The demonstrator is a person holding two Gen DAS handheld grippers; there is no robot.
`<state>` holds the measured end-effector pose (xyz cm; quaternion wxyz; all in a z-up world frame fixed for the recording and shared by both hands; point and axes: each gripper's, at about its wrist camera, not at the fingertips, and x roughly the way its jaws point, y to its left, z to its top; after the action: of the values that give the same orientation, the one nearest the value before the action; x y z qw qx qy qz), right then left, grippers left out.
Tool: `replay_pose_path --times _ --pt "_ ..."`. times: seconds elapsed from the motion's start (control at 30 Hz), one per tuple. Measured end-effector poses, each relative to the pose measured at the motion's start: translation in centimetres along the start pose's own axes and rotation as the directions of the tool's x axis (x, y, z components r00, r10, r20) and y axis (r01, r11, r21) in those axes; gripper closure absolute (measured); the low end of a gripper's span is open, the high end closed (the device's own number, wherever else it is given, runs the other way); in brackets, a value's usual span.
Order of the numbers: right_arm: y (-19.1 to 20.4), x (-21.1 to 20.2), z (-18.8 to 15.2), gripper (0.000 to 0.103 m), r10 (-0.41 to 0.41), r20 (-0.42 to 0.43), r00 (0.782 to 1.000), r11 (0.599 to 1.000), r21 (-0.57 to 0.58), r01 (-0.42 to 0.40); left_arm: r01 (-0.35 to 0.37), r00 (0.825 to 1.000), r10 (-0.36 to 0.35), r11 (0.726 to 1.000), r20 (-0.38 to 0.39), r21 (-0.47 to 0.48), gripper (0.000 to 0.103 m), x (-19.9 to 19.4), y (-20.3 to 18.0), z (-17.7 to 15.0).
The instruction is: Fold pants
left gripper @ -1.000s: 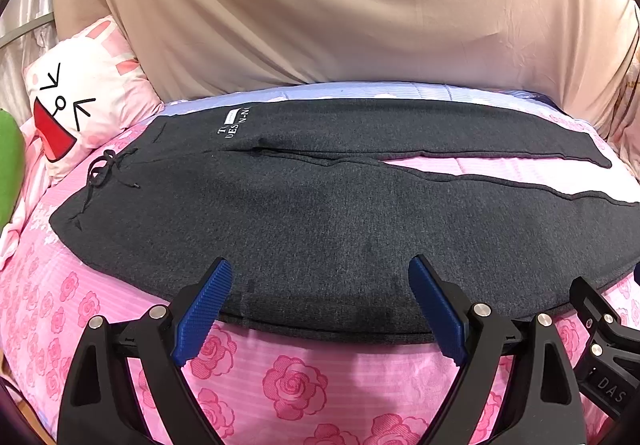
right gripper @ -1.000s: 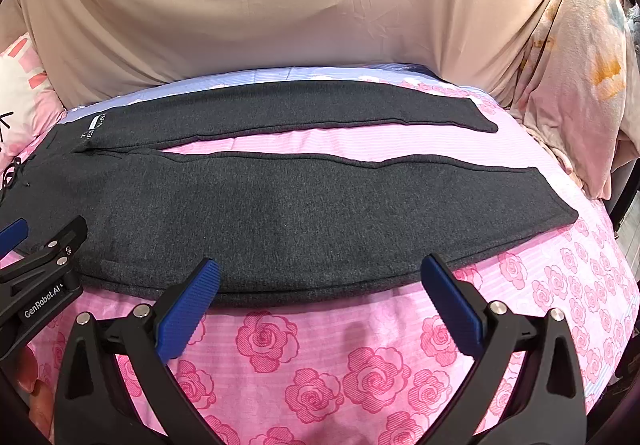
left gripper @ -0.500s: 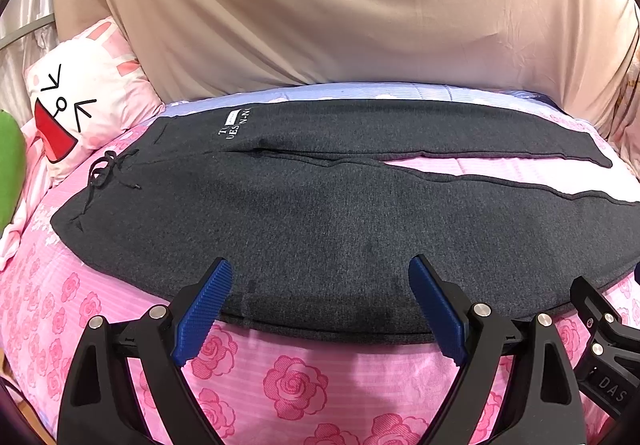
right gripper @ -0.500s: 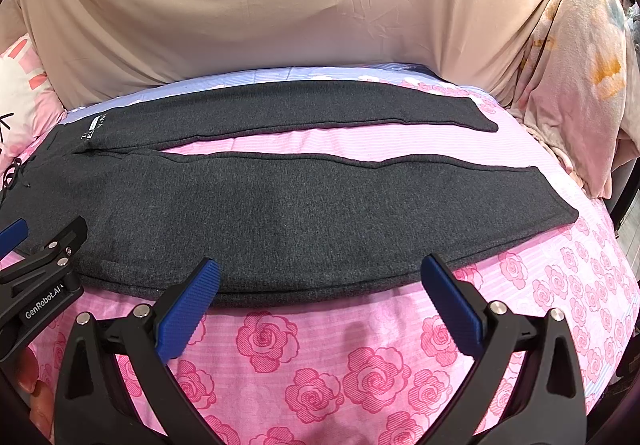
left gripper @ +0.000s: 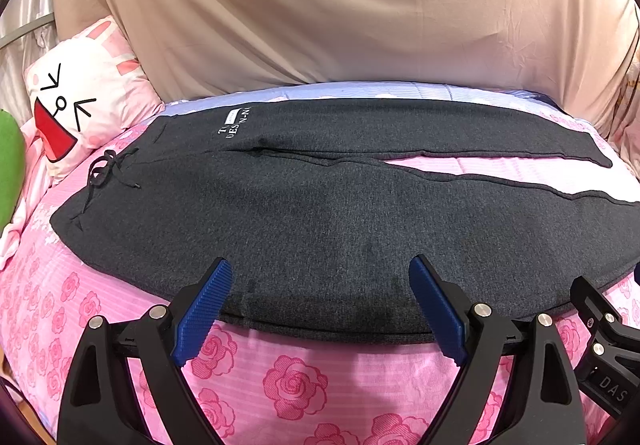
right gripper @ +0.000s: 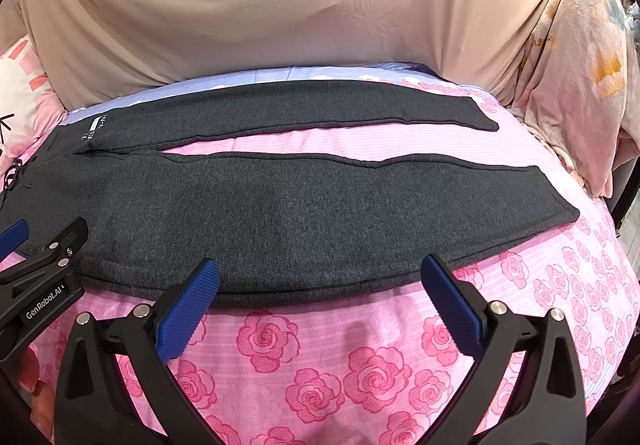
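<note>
Left gripper (left gripper: 320, 309): jaws spread wide, nothing between them, blue pads (left gripper: 202, 311) poised at the near hem of the pants (left gripper: 340, 213). Cannot tell whether the tips touch the cloth or sit just above it. Right gripper (right gripper: 320, 305): same, wide apart and empty, pads at the near edge of the near leg.

Hidden or cut off: the gripper bodies cover the sheet (right gripper: 320, 357) at the bottom of both views. In the left view the near leg runs out of frame on the right; in the right view the waist end is cut off on the left, behind the other gripper's arm. Logo text by the waistband is only partly legible. Drawstring (left gripper: 106, 171) is small but visible.

Edges and room: pants lie flat and unfolded across the bed, waist left, cuffs right, legs apart with a pink wedge of sheet between them. Bare sheet lies along the near hem and past the cuffs. Beige cloth (right gripper: 280, 5) rises just behind the far leg. Pillow (left gripper: 76, 105) sits near the waist.

Versus 0.5 s and 1 s ago: no visible change; both grippers and the pants are where they were.
</note>
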<state>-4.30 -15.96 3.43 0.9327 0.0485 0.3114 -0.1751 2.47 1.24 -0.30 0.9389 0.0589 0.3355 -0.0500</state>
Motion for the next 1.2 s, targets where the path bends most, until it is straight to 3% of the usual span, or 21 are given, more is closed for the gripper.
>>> replay_pose_path --times 0.63,0.83,0.97,1.1,1.2 --pt "0.0 0.1 0.0 0.005 0.019 -0.005 1.000 1.000 0.010 -0.019 -0.011 1.000 0.011 1.000 -0.003 -0.006 0.015 0.1 0.1 -0.2" --pt "-1.6 -0.4 0.0 0.005 0.127 0.030 0.991 0.989 0.067 -0.129 -0.016 0.999 0.018 0.999 0.052 -0.035 0.013 -1.2 0.6 -0.3" --pt "-4.9 0.2 1.4 0.005 0.116 0.023 0.993 0.990 0.077 -0.118 -0.001 0.997 0.004 0.999 0.076 -0.037 0.013 -2.0 0.9 -0.3" --pt "-10.4 3.4 2.9 0.005 0.125 0.074 0.989 0.990 0.052 -0.129 0.028 0.995 -0.029 1.000 0.093 0.010 0.013 -3.5 1.4 0.6" --pt "-15.1 7.8 4.9 0.005 0.057 0.052 0.997 0.998 0.033 -0.058 0.041 0.995 -0.042 0.999 0.093 0.014 0.013 -3.9 2.5 2.7"
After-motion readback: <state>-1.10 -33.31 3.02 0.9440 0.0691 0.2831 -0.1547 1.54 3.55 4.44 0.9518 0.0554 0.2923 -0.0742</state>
